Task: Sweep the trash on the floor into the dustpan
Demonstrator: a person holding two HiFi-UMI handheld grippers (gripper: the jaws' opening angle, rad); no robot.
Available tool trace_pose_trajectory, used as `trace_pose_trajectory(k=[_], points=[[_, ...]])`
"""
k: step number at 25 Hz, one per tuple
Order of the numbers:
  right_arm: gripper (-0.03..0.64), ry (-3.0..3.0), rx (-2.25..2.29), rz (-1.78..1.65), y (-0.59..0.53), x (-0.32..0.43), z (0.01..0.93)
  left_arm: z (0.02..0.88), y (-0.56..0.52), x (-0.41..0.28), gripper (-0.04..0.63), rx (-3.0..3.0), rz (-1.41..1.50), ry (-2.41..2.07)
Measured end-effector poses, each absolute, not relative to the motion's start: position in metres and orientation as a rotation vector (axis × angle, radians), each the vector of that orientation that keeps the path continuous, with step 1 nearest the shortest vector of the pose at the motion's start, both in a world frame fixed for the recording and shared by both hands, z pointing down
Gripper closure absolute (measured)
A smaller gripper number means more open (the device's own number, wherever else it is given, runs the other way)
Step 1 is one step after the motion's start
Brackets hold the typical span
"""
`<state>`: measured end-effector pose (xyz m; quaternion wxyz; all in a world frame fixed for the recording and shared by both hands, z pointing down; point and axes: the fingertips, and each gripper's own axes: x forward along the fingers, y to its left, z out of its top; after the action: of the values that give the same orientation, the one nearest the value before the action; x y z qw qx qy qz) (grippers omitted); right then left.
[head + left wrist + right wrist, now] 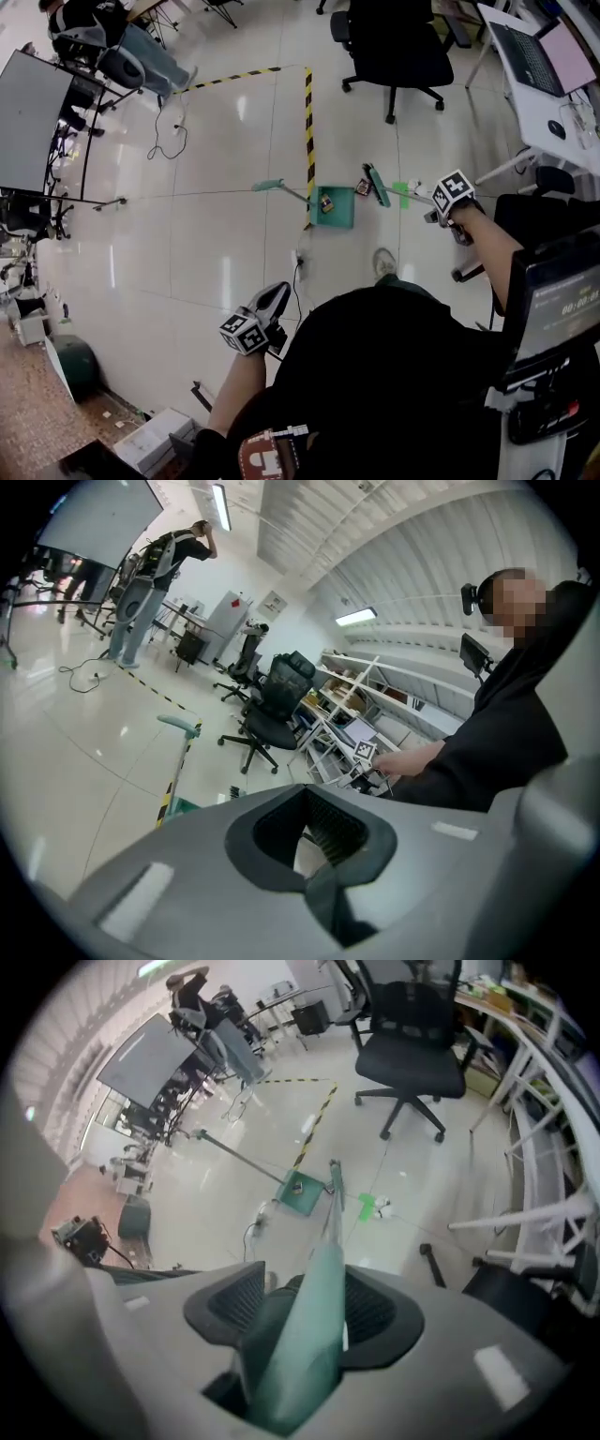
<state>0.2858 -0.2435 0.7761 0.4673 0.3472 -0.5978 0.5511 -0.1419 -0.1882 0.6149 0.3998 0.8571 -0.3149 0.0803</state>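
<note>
A green dustpan (335,208) lies on the white floor with its long handle (274,187) slanting up to the left. One small piece of trash (326,203) sits inside it. To its right a green broom head (377,185) rests on the floor with another bit of trash (362,187) against it. My right gripper (439,208) is shut on the broom handle (314,1288), and the right gripper view looks down it to the dustpan (302,1195). My left gripper (278,292) hangs near my body, open and empty (305,841).
A yellow-black hazard tape line (308,122) runs down to the dustpan. A black office chair (398,42) stands beyond, a desk with a laptop (544,61) at the right. A cable (297,272) and my shoe (384,263) lie close by. Boxes (155,439) sit at lower left.
</note>
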Motion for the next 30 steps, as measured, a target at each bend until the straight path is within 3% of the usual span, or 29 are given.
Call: trace_pose_trajectory(k=[9, 16, 24, 30], points=[[0.373, -1.392, 0.701, 1.059, -0.350, 0.262, 0.823, 0.631, -0.218, -0.130, 0.597, 2.073, 0.124, -0.808], [0.374, -1.269, 0.627, 0.898, -0.354, 0.228, 0.871, 0.650, -0.221, -0.173, 0.597, 2.025, 0.136, -0.777], [0.371, -1.187, 0.501, 0.848, -0.347, 0.183, 0.907, 0.671, -0.207, -0.228, 0.597, 1.929, 0.128, -0.850], [0.368, -1.184, 0.555, 1.004, -0.339, 0.159, 0.899, 0.672, -0.207, -0.241, 0.597, 1.905, 0.088, -0.876]])
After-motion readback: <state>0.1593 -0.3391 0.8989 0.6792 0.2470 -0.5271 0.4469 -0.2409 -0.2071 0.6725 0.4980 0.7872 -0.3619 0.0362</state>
